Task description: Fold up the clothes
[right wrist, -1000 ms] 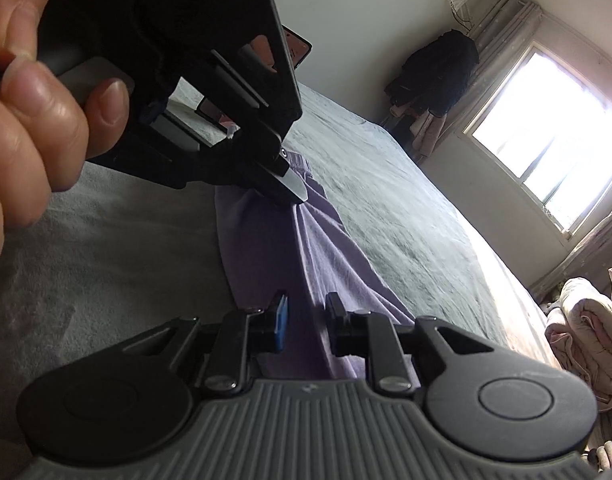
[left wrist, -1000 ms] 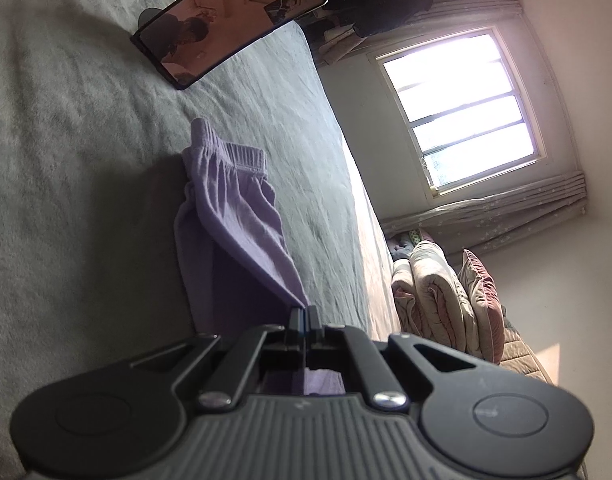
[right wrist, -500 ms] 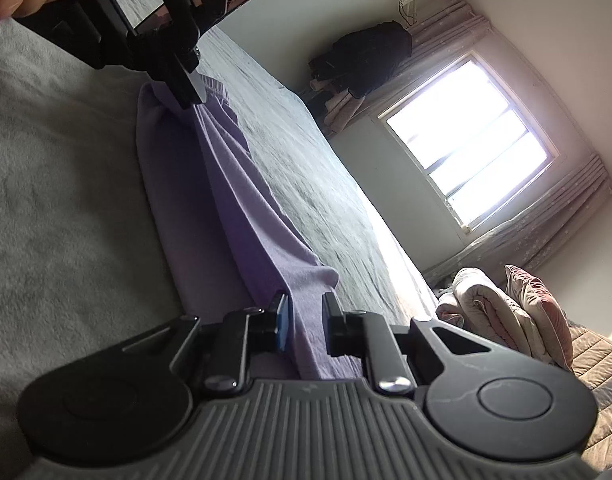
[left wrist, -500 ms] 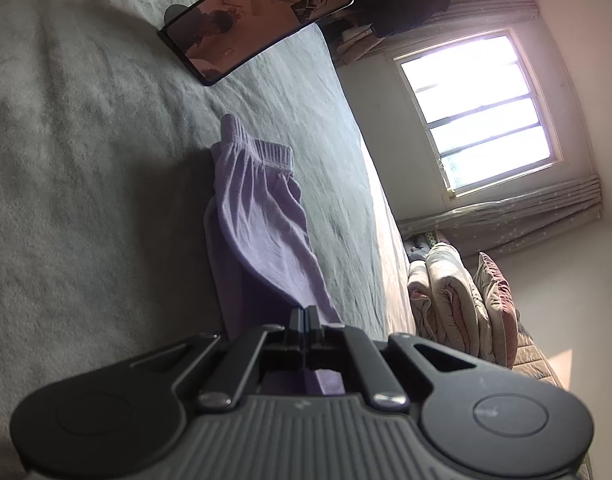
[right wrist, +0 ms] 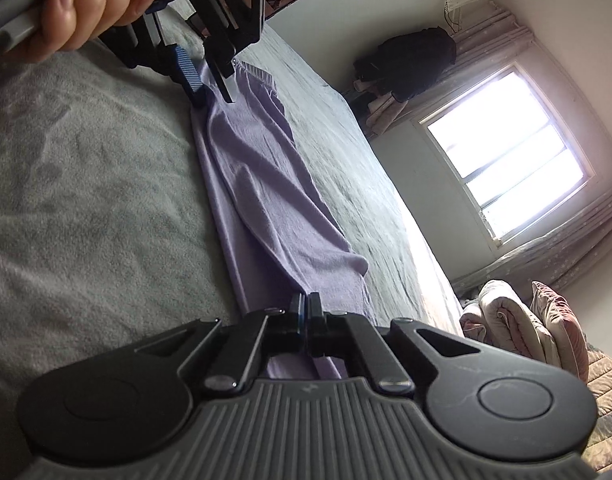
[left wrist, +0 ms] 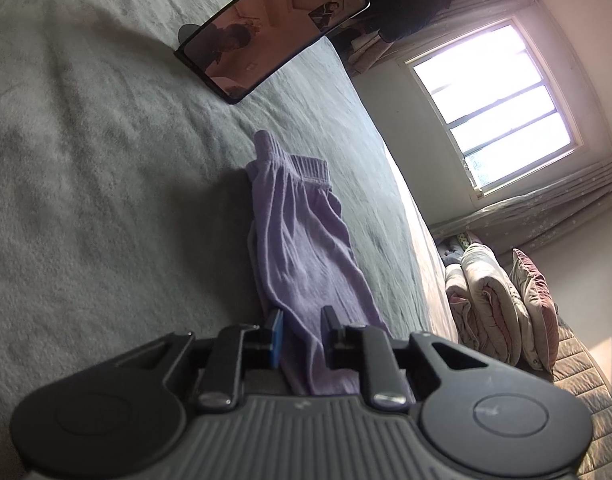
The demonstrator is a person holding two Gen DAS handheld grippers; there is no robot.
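Open grey bedspread [left wrist: 85,200] left of the purple garment [left wrist: 301,248]; propped phone [left wrist: 271,28] beyond.

Soft, finely ribbed lilac knit cloth is noted for the trousers [left wrist: 301,240]. The grey bed cover [left wrist: 85,200] is seen as matt, nubbly pile; the phone screen [left wrist: 273,28] as glossy glass.

left gripper [left wrist: 299,334] jaws opening around the purple trousers [left wrist: 301,248] lying on the grey bedspread [left wrist: 85,200].
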